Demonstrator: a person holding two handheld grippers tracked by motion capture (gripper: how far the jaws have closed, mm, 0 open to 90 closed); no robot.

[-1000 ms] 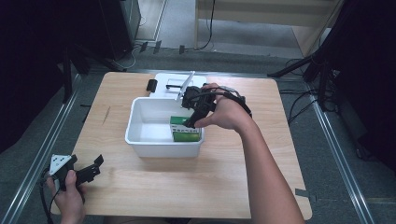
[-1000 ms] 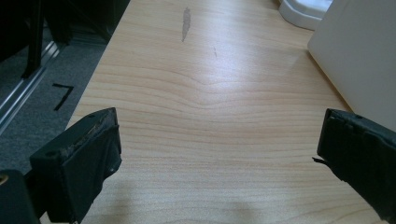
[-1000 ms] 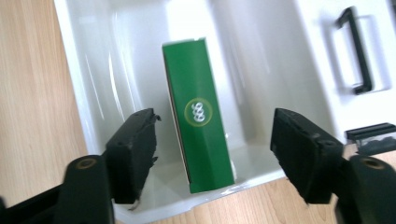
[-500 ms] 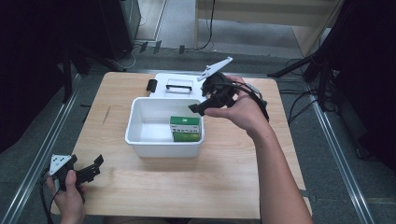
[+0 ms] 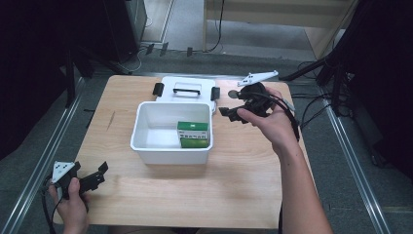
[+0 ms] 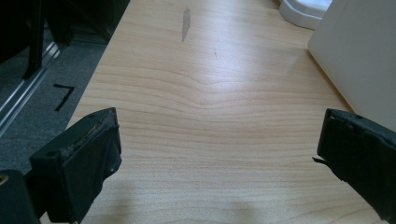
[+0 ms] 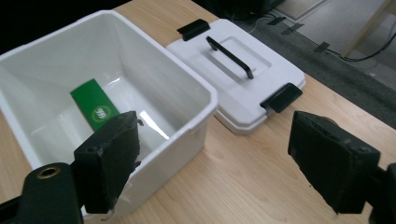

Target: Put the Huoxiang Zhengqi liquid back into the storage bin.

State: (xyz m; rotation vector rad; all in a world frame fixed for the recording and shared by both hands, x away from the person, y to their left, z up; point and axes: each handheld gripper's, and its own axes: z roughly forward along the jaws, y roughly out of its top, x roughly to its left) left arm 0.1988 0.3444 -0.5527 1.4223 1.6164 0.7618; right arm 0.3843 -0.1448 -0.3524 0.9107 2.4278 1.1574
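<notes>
A second ago the right hand-held gripper [image 5: 225, 113] was down inside the bin [image 5: 146, 146] at the centre of the high view, on the green box [image 5: 193, 132]. Half a second ago it had lifted out, and now it sits right of the bin's upper right corner, over bare tabletop [image 5: 243, 175], its jaws spread wide with nothing between them. The box lies in the bin's right half, against the right wall. I read that as the box delivered and let go, so the placing step looks done. The lid [image 5: 185, 88], with its black handle and two black clips, lies flat just behind the bin, so closing may be next.

The left hand-held gripper [image 5: 100, 173] has stayed at the lower left of the high view, near the tabletop's edge. In its own view its jaws are also apart and empty over the wood.

As for writing, in the right gripper view the box [image 7: 95, 103] shows a green face with a small white logo, too small to read. A white band crosses its top in the high view, and no letters can be made out there either.
</notes>
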